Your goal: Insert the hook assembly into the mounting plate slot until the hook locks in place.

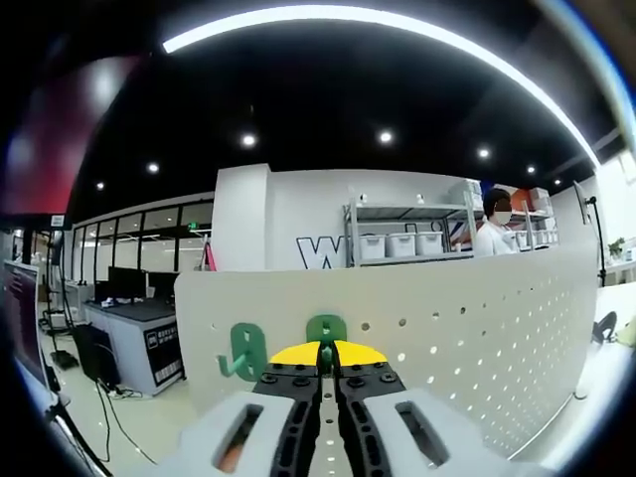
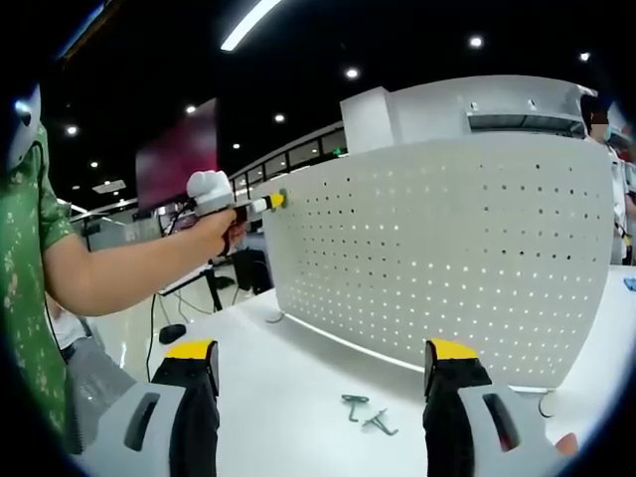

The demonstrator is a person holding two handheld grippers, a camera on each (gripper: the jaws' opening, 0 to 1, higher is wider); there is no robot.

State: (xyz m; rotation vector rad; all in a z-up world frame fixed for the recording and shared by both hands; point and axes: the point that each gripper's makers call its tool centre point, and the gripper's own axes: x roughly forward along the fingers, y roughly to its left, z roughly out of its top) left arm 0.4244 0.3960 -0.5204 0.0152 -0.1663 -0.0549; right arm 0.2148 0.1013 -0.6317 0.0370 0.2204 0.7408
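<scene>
Two grippers: left gripper [image 1: 327, 366] clamped on green hook [image 1: 325, 330] at pegboard [image 1: 477, 328] edge; right gripper [image 2: 323, 373] wide open, empty, above table [image 2: 288, 397].

Round spotlights [image 1: 386, 136] and a long strip light [image 1: 397, 25] are glowing in a dark ceiling. Metal shelving [image 1: 407, 234] is standing against a white wall [image 1: 298, 209], carrying pale bins, while glazed partitions [image 1: 139, 238] and desks with monitors [image 1: 127, 283] are lining the far side. A white worktop [image 2: 298, 378] is catching reflections.
</scene>
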